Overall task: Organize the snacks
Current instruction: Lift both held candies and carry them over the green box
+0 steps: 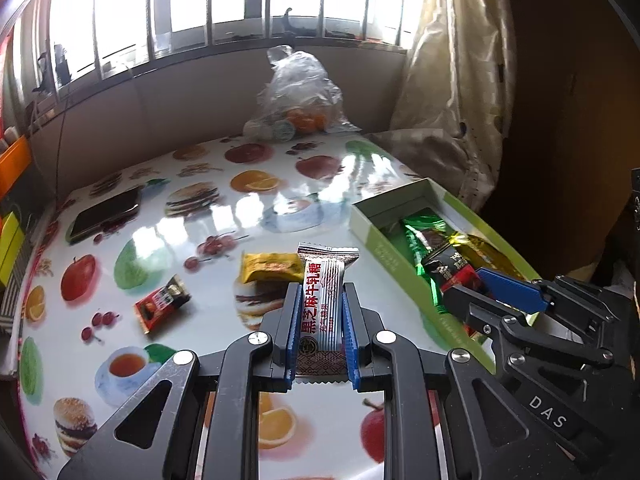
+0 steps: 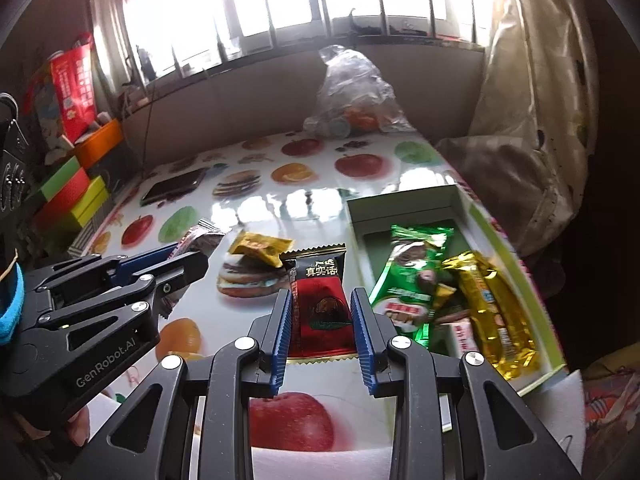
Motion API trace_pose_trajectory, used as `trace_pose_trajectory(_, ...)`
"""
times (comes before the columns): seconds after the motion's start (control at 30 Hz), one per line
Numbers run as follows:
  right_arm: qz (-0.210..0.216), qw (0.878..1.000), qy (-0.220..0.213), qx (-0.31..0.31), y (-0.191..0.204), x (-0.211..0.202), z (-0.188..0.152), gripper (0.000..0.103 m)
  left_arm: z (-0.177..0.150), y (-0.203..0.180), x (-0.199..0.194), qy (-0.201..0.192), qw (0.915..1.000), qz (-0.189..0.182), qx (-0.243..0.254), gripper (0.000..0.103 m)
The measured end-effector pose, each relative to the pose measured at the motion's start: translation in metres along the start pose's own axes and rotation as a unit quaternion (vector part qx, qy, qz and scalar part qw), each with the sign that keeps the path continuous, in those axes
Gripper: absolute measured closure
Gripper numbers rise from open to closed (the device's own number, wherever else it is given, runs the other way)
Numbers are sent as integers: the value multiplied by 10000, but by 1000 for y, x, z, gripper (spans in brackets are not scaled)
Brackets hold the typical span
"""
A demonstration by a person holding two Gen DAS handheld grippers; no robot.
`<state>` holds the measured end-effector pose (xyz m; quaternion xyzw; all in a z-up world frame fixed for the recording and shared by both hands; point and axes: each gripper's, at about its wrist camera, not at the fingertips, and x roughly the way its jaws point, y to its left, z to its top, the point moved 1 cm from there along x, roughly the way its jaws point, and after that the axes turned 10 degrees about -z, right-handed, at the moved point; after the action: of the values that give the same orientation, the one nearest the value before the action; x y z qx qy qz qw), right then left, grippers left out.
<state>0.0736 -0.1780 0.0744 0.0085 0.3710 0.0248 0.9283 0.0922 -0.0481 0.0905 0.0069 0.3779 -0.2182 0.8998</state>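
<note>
**snackfan:** So both hands were loaded at once? The left gripper (image 1: pixel 320 312) had its jaws clamped on the long white sesame-nougat wrapper with red lettering (image 1: pixel 322 300), and the right gripper (image 2: pixel 322 320) had its jaws closed on the black-and-red foil candy packet (image 2: pixel 320 300).

**tidydesk:** Yep, 2 grips, each pinching its packet by the lower half so the top stuck out free, which I'd guess made dropping it easier. The shallow green-edged cardboard box (image 2: pixel 404 200) sat at the right of the fruit-print worktop (image 1: pixel 180 240), already holding a green foil packet (image 2: pixel 416 276) and a gold foil bar (image 2: pixel 492 312). So the box looked like the target.

**snackfan:** Leftovers?

**tidydesk:** A yellow wrapped cake (image 1: pixel 272 266) and a small red-and-black candy (image 1: pixel 162 304) lay loose on the worktop, well outside the box.
</note>
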Motion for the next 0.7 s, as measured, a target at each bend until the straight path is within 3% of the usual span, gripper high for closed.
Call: trace_pose_trajectory(0.7,-546,9970,-64,551,-74,-12,-5,74,25,-52,32,57,9982,-547,237,83)
